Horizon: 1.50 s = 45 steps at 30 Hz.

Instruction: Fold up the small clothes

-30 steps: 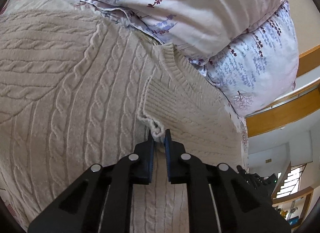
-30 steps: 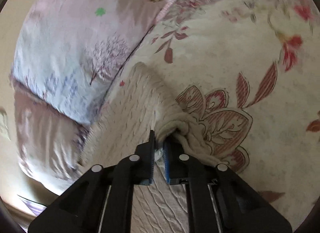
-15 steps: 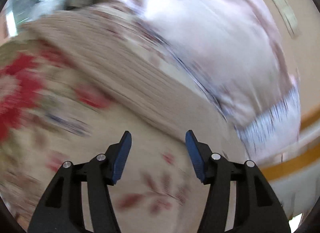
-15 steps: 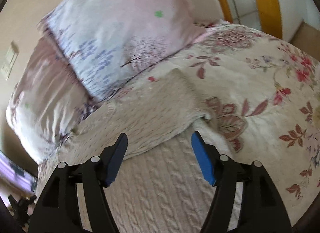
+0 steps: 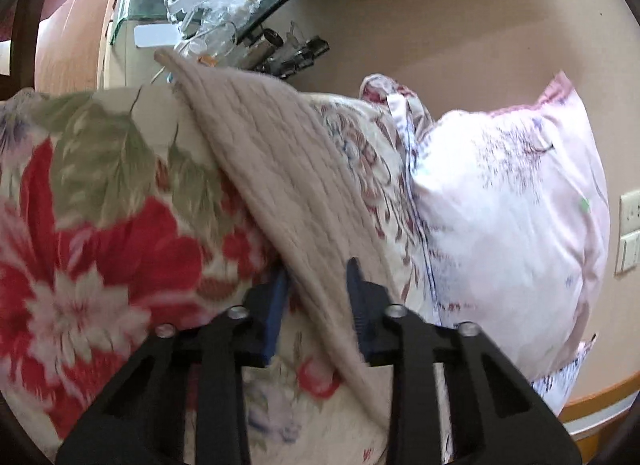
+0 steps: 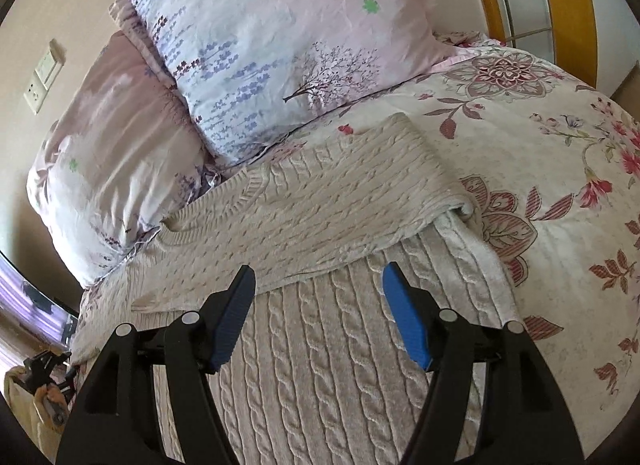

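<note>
A cream cable-knit sweater [image 6: 332, 305] lies on the floral bedspread [image 6: 560, 193], a sleeve folded across its chest [image 6: 320, 209]. My right gripper [image 6: 320, 317] is open and empty, just above the sweater's body below the folded sleeve. In the left wrist view the sweater's side edge [image 5: 280, 169] runs as a raised ridge over the bedspread [image 5: 100, 225]. My left gripper [image 5: 316, 277] is part open, its jaws either side of that edge; I cannot tell whether they touch it.
Two pale floral pillows [image 6: 280, 49] lean at the head of the bed; one shows in the left wrist view [image 5: 500, 217]. A wall with switches [image 6: 44, 73] and a cluttered glass shelf [image 5: 208, 17] stand behind. A wooden frame [image 6: 572, 5] is at the right.
Both grippers let go of the sleeve ends and opened. The right one drew back above the sweater. The left one swung to the sweater's side edge and its jaws narrowed around it.
</note>
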Each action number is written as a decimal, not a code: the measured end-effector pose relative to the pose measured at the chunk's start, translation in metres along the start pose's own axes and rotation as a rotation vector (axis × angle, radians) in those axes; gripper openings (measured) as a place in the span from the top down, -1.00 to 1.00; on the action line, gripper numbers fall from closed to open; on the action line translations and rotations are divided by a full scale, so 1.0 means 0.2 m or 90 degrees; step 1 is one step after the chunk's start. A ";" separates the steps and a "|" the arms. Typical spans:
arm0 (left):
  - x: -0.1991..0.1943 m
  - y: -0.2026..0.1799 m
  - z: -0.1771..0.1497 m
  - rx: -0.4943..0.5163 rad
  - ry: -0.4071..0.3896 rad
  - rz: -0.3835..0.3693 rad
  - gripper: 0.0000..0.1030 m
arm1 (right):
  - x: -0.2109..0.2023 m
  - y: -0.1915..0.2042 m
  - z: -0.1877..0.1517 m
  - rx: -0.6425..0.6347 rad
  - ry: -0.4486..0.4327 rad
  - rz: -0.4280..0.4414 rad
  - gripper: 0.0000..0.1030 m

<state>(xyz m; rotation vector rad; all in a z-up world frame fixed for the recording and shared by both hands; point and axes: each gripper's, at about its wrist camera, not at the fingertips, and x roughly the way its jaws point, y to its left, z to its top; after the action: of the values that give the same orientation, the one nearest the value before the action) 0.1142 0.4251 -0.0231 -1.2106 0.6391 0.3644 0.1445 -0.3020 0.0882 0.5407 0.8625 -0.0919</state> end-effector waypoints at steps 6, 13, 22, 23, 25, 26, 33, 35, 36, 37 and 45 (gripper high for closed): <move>-0.08 -0.14 -0.02 0.044 -0.025 -0.046 0.87 | 0.00 0.00 0.00 -0.013 0.006 0.003 -0.32; -0.14 -0.61 -0.35 0.185 0.024 -0.163 0.88 | -0.01 0.02 0.01 -0.026 0.003 0.011 -0.32; 0.16 -1.18 -1.39 0.476 0.259 -0.252 0.87 | 0.00 -0.04 0.01 -0.016 0.006 -0.009 -0.32; 0.23 -1.21 -1.54 0.521 0.295 -0.242 0.86 | 0.01 -0.04 0.01 -0.020 0.009 -0.013 -0.32; 0.33 -1.23 -1.77 0.592 0.358 -0.215 0.82 | 0.02 -0.03 0.01 -0.028 0.018 -0.013 -0.32; 0.36 -1.22 -1.87 0.623 0.382 -0.197 0.70 | 0.02 -0.03 0.02 -0.034 0.022 -0.012 -0.32; 0.15 -1.07 -1.78 0.697 0.336 -0.213 -0.06 | 0.06 0.16 0.12 -0.118 0.069 0.065 -0.30; 0.09 -1.02 -1.59 0.675 0.281 -0.186 -0.06 | 0.10 0.26 0.12 -0.153 0.098 0.101 -0.15; 0.09 -0.99 -1.52 0.662 0.268 -0.174 -0.06 | 0.12 0.35 0.11 -0.188 0.107 0.112 -0.10; 0.11 -0.96 -1.40 0.636 0.249 -0.155 -0.05 | 0.13 0.41 0.10 -0.217 0.106 0.116 -0.06; 0.28 -0.80 -1.13 0.523 0.269 -0.094 0.02 | 0.20 1.06 -0.24 -0.576 0.067 0.170 0.09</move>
<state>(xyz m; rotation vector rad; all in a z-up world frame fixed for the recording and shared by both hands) 0.1918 0.1565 0.0138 -0.5278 0.9338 -0.2815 0.1980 -0.0896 0.1219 -0.1975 0.8295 0.5557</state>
